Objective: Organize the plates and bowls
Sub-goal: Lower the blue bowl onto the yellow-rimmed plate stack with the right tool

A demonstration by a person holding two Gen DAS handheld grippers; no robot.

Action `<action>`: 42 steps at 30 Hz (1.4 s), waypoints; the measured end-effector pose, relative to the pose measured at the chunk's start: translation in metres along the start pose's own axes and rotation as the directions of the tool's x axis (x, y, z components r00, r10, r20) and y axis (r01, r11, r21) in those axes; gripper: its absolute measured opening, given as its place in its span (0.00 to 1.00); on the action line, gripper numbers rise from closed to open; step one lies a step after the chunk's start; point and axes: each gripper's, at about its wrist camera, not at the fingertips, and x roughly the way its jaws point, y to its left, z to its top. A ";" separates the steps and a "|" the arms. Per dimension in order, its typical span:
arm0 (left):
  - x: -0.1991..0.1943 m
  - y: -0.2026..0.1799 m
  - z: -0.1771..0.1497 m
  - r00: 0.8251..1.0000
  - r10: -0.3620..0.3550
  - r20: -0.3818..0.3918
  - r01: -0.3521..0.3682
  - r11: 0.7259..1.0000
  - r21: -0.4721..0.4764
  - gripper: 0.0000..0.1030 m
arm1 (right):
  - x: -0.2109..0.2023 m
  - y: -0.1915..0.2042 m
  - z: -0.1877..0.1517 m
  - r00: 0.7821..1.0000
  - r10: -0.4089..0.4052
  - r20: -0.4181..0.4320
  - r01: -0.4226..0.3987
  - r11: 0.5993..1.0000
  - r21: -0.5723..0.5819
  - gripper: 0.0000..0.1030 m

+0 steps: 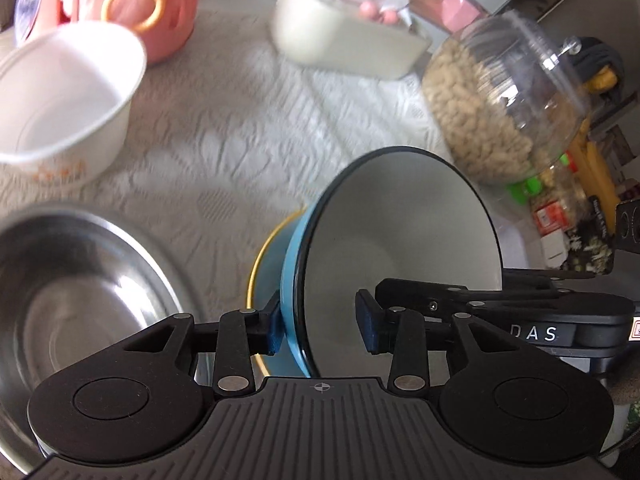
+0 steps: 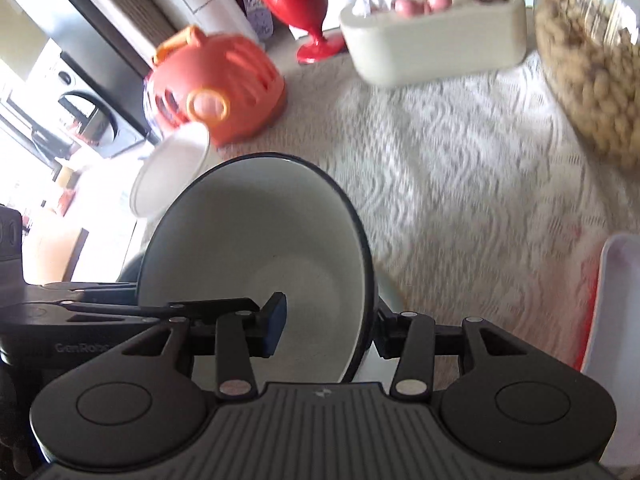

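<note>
A blue bowl (image 1: 400, 232) with a white inside and a dark rim hangs tilted above the table, its mouth toward the cameras. My right gripper (image 2: 332, 328) is shut on its right wall (image 2: 260, 248), one pad inside and one behind. My left gripper (image 1: 320, 326) straddles the bowl's left wall: the outer pad touches the blue side, the inner pad stands off the white wall, so it is open. Just beneath sits a yellow-rimmed blue bowl (image 1: 266, 264). A steel bowl (image 1: 80, 300) lies at the lower left and a white patterned bowl (image 1: 68, 96) farther back.
A lace tablecloth (image 1: 240, 128) covers the table. At the back stand a coral pig-shaped container (image 1: 132, 4), a cream oblong dish (image 1: 340, 36) with cloth in it, a clear jar of pale nuggets (image 1: 500, 112) and a red goblet (image 2: 296, 4). A white tray (image 2: 616, 320) lies at the right edge.
</note>
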 end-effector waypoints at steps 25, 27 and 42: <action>0.032 0.004 0.029 0.994 0.109 -0.010 -0.107 0.983 0.150 0.32 | 0.003 -0.019 -0.044 0.986 -0.108 0.129 0.115 0.992 -0.048 0.43; 0.034 0.005 0.027 0.996 0.090 -0.008 -0.087 0.985 0.149 0.32 | 0.018 -0.030 -0.050 0.997 -0.044 0.065 0.043 0.999 0.022 0.43; 0.017 0.012 0.029 0.997 0.052 0.051 -0.058 0.990 0.127 0.34 | 0.049 -0.029 -0.025 1.000 0.012 0.001 -0.012 0.998 0.055 0.49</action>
